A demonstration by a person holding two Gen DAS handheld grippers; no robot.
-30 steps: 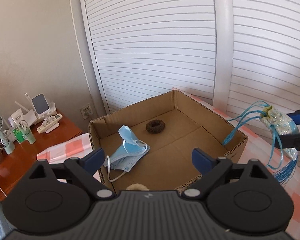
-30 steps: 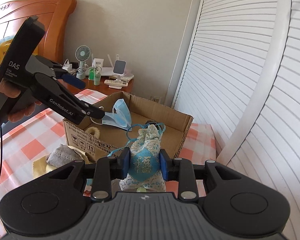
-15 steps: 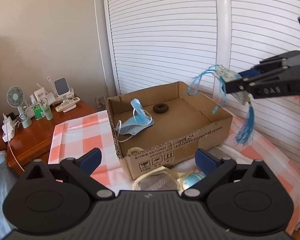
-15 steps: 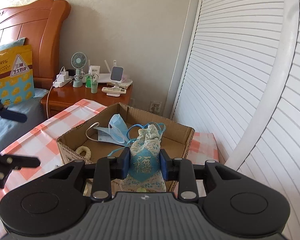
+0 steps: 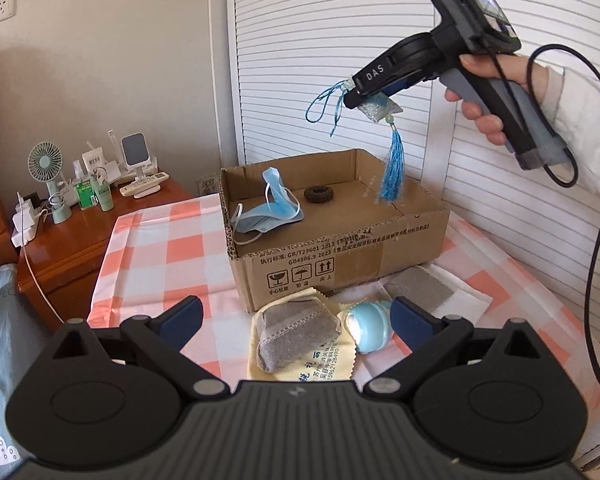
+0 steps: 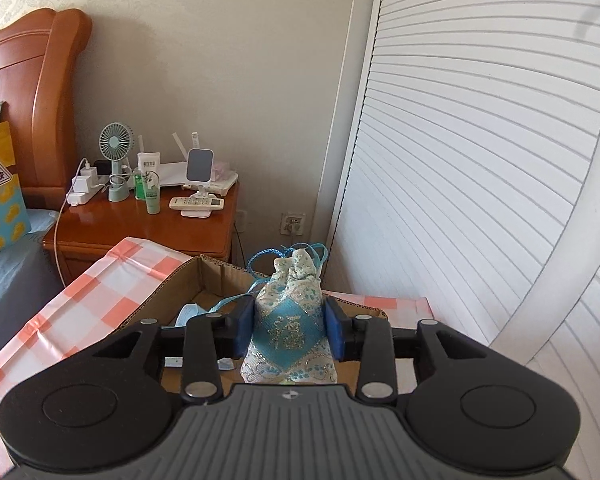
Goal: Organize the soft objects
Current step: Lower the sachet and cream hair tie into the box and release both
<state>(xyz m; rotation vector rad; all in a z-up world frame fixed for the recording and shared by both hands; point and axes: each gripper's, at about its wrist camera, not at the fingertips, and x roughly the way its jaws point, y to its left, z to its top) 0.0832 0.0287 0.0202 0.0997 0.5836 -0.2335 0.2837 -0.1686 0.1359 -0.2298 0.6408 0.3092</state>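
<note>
I see the checked table (image 5: 148,236) with the box (image 5: 340,256) on it, open top, at 12 o'clock of my left view. Inside the box: a mask (image 5: 270,210) at its 9 o'clock side and a dark ring (image 5: 317,194) toward the back wall.

My right gripper (image 6: 290,330) is clamped on the sachet (image 6: 288,328), both pads pressed into its blue panel; the tied neck stands up at 12 o'clock. In the left view I see the same gripper (image 5: 350,100) raised above the box at 1 o'clock, the sachet (image 5: 380,109) held in the air and its tassel (image 5: 393,172) hanging down to about the box's back rim.

My left gripper (image 5: 296,314) has its fingers wide apart, holding nothing, above the items lying in front of the box: a grey pouch (image 5: 296,334) on a yellow cloth (image 5: 320,368), and a pale blue ball (image 5: 370,326) just beside the pouch at 3 o'clock. A grey pad (image 5: 420,290) lies at the box's right front corner.
</note>
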